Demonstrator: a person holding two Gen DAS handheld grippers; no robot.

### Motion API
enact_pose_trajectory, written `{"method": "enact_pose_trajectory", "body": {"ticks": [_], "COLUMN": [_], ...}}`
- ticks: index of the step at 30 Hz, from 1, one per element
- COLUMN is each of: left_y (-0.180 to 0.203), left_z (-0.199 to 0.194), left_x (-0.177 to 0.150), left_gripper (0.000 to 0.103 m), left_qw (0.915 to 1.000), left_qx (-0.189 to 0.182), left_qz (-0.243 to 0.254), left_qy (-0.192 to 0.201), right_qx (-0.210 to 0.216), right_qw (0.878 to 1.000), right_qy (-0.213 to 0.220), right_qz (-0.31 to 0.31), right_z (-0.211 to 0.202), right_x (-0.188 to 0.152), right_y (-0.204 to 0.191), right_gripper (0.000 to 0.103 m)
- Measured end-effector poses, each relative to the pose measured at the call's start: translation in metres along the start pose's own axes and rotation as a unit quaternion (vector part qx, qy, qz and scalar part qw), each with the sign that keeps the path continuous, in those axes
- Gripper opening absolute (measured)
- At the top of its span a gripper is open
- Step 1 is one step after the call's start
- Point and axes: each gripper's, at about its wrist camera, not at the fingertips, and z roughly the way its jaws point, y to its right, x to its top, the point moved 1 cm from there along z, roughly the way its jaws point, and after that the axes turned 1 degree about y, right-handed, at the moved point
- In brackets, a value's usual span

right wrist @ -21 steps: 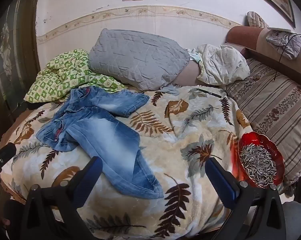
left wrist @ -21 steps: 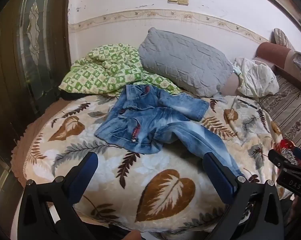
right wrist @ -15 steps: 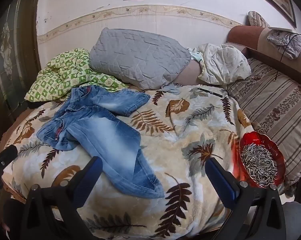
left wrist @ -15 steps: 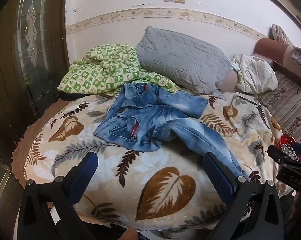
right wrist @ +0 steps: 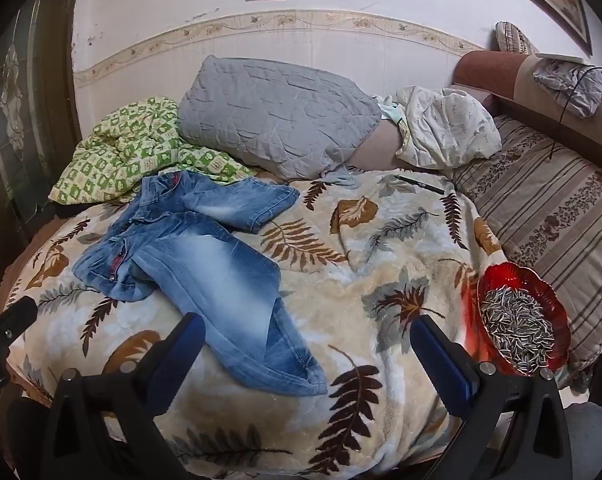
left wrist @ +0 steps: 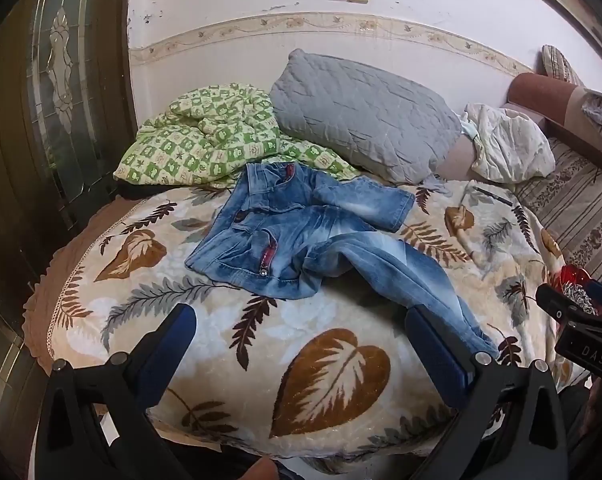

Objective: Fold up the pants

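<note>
Plainly, we have folded nothing: the pants (left wrist: 301, 236) lie rumpled at twelve o'clock on the leaf blanket (left wrist: 329, 372), one leg trailing toward five. Our left gripper (left wrist: 301, 344) and right gripper (right wrist: 307, 354) hover spread wide, empty, choosing hems to pinch.

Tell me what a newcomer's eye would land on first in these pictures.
First, the crumpled blue jeans sprawled unfolded across the leaf-print blanket, one leg stretching toward the near edge. Next, the red bowl of seeds at the blanket's right edge, beside the striped cushion. Behind the jeans, a grey pillow leans against the wall next to a green checked quilt.
</note>
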Motion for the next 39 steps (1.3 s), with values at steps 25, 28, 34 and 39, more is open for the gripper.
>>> {"method": "enact_pose_trajectory", "body": {"ticks": [25, 28, 34, 39], "left_y": [0.0039, 0.0044, 0.0058, 0.0067], "left_z": [0.0019, 0.0020, 0.0031, 0.0051], "left_x": [-0.0019, -0.0022, -0.0029, -0.0047], "left_gripper": [0.103, 0.103, 0.103, 0.103], "left_qw": [0.9999, 0.9999, 0.9999, 0.9999], "left_qx": [0.002, 0.003, 0.003, 0.004], "left_qz": [0.010, 0.010, 0.011, 0.011], "left_qy": [-0.003, -0.002, -0.003, -0.003], "right_qx": [-0.003, -0.002, -0.003, -0.002], "right_qw": [1.000, 1.000, 1.000, 1.000], "right_qy": [-0.002, -0.002, -0.003, -0.005], "right_qz": [0.000, 0.000, 0.002, 0.001], "right_z": [0.0052, 0.0051, 0.0072, 0.0069], "right_x": [-0.0049, -0.0037, -0.0070, -0.0065], "right_y": [0.0013, 0.0004, 0.0028, 0.0024], "right_gripper": [0.103, 0.103, 0.103, 0.103]}}
